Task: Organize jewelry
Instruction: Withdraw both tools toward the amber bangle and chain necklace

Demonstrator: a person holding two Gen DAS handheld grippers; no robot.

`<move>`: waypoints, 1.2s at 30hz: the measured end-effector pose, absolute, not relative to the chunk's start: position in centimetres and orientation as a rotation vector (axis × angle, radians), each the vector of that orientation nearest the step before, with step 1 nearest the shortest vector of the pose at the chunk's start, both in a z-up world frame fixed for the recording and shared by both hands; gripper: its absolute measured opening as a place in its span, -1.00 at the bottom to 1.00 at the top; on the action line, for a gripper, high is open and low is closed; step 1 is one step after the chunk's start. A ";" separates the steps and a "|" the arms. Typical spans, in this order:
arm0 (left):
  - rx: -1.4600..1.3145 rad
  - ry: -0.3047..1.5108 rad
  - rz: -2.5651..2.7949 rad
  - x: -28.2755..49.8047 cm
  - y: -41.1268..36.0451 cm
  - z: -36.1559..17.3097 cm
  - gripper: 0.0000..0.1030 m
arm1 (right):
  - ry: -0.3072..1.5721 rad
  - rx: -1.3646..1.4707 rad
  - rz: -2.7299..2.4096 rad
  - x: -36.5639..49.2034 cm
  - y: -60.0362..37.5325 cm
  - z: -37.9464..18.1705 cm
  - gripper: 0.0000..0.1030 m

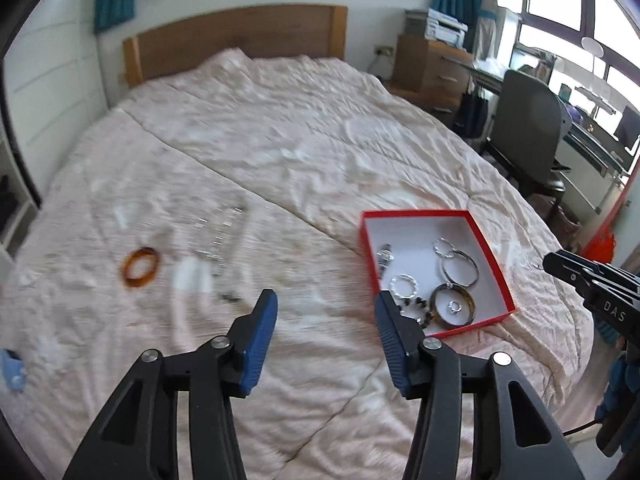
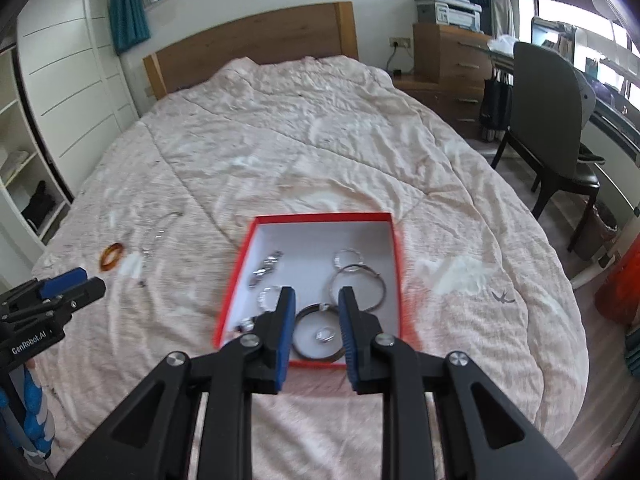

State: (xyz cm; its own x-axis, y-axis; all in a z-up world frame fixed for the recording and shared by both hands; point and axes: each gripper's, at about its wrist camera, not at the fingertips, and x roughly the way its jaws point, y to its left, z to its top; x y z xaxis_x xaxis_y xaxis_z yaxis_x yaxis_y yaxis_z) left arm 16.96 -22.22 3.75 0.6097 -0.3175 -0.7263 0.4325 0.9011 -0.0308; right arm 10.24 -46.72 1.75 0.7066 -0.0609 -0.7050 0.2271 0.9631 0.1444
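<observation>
Risk lies with the amber bangle [image 1: 141, 267] on the soft bed [image 1: 280, 128]: the left hand-held gripper [image 1: 326, 306], jaws apart and empty, could snag quilt, while the right hand-held gripper [image 2: 316, 300], part-open and empty, hangs over the red box [image 2: 394, 264].

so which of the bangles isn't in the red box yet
The amber-orange translucent bangle, lying alone on the pink quilt left of the red cardboard box; the dark tortoiseshell bangle and silver ones are inside.

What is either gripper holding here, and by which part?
Nothing is held. The left gripper is open over the quilt, and the right gripper is open above the red box, its fingers empty.
</observation>
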 end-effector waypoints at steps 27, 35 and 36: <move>0.096 0.688 -0.242 14.3 -9.2 7.2 0.10 | 0.694 0.097 0.003 9.3 -33.6 8.6 -0.40; 0.096 0.721 -0.162 17.7 -6.9 5.3 0.11 | 0.711 0.090 0.056 13.4 -32.0 8.0 -0.40; 0.099 0.722 -0.154 18.0 -6.7 5.1 0.14 | 0.717 0.089 0.063 14.1 -31.7 7.8 -0.40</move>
State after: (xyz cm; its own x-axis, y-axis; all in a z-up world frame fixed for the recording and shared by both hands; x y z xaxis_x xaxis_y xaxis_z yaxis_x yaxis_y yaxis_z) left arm 18.00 -6.71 5.13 0.7402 -0.1061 -0.6640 0.1740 0.9841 0.0368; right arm 14.07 -31.75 7.75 0.7523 0.0881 -0.6529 -0.0271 0.9943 0.1029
